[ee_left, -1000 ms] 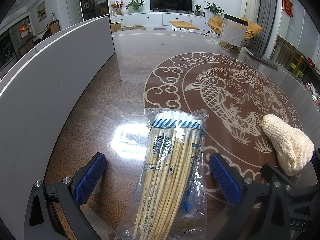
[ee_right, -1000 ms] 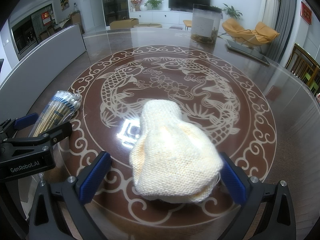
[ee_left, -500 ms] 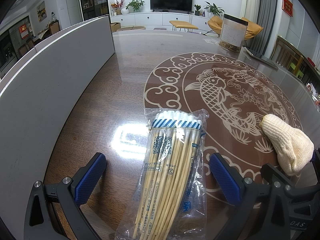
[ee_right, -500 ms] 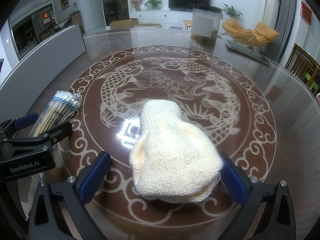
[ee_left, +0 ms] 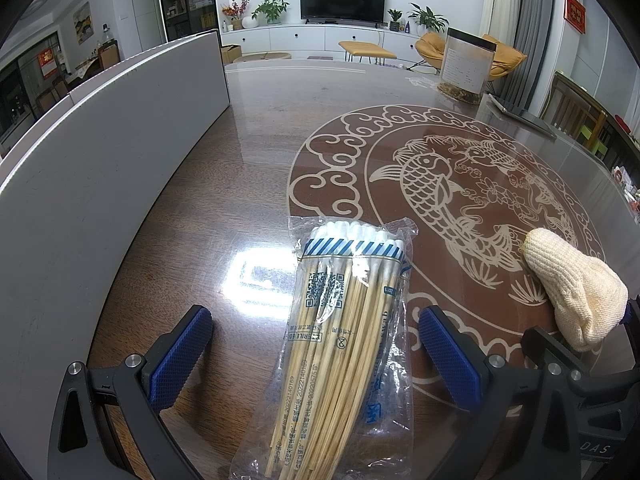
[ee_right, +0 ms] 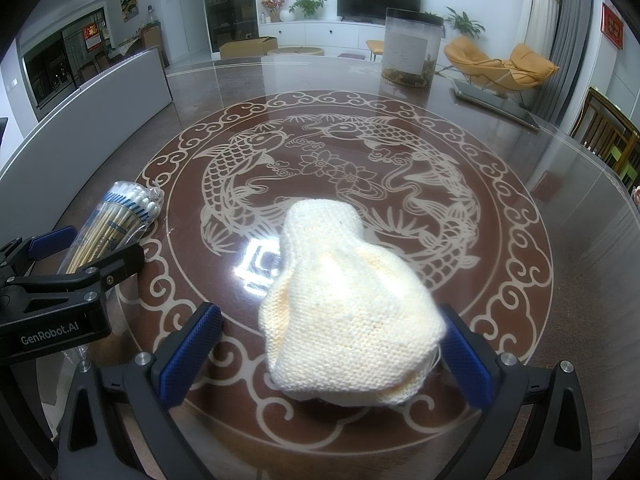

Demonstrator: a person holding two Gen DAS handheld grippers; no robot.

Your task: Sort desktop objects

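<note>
A clear plastic pack of long cotton swabs [ee_left: 344, 340] lies on the glass-topped table between the blue pads of my left gripper [ee_left: 316, 354], which stands open around it without touching. The same pack [ee_right: 116, 224] shows at the left of the right wrist view. A cream knitted pouch [ee_right: 348, 316] rests on the table between the pads of my right gripper [ee_right: 328, 354], also open; its right edge lies close to the right pad. In the left wrist view the pouch [ee_left: 572, 296] sits at the far right.
A grey-white curved panel [ee_left: 100, 168] stands along the table's left side. A clear cylindrical container [ee_right: 412, 54] and a flat dark tablet-like object [ee_right: 496, 106] sit at the far right. The brown table [ee_right: 400, 152] carries a fish pattern.
</note>
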